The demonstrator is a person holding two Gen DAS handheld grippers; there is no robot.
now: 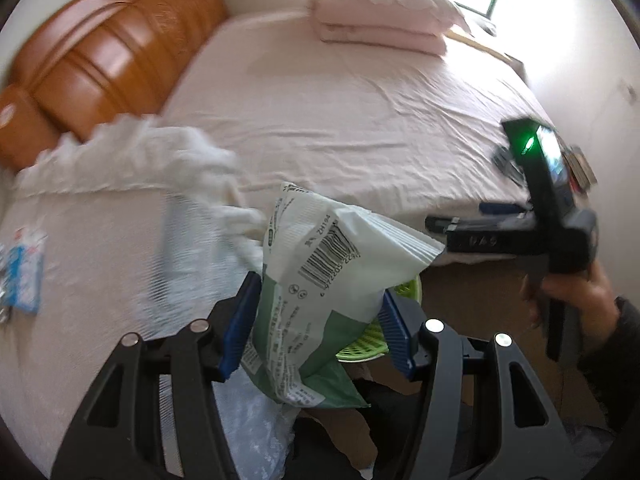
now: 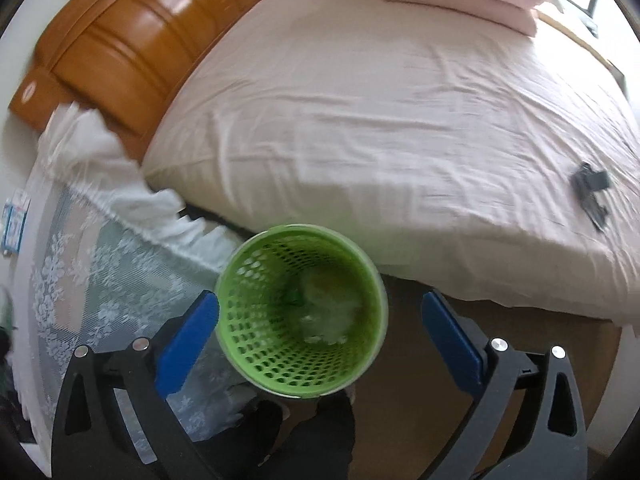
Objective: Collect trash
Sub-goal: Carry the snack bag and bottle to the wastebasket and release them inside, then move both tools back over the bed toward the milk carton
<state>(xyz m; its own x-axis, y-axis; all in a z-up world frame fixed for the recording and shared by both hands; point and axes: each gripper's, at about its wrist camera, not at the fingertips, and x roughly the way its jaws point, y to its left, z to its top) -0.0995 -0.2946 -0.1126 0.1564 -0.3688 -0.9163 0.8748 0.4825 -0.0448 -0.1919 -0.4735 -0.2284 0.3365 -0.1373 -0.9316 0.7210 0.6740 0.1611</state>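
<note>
A green and white plastic wrapper (image 1: 320, 248) with a barcode is pinched between the blue pads of my left gripper (image 1: 320, 292), which is shut on it. Behind and under the wrapper peeks a green perforated waste basket (image 1: 404, 288). In the right wrist view I look straight down into that basket (image 2: 248, 340), which stands on the floor beside the bed. Some pale, blurred trash (image 2: 324, 312) lies at its bottom. My right gripper (image 2: 320, 300) hangs over the basket's mouth, open wide with nothing between its pads. From the left wrist view, the right gripper (image 1: 468, 216) shows at the right, held by a hand (image 1: 576, 292).
A bed (image 2: 380, 120) with a pink sheet fills the far side, with an orange wooden headboard (image 2: 132, 40) and a folded quilt (image 1: 380, 12). A lace-covered bedside surface (image 2: 100, 280) lies left of the basket, bearing a blue and white packet (image 1: 24, 272). A small black object (image 2: 592, 188) rests on the bed.
</note>
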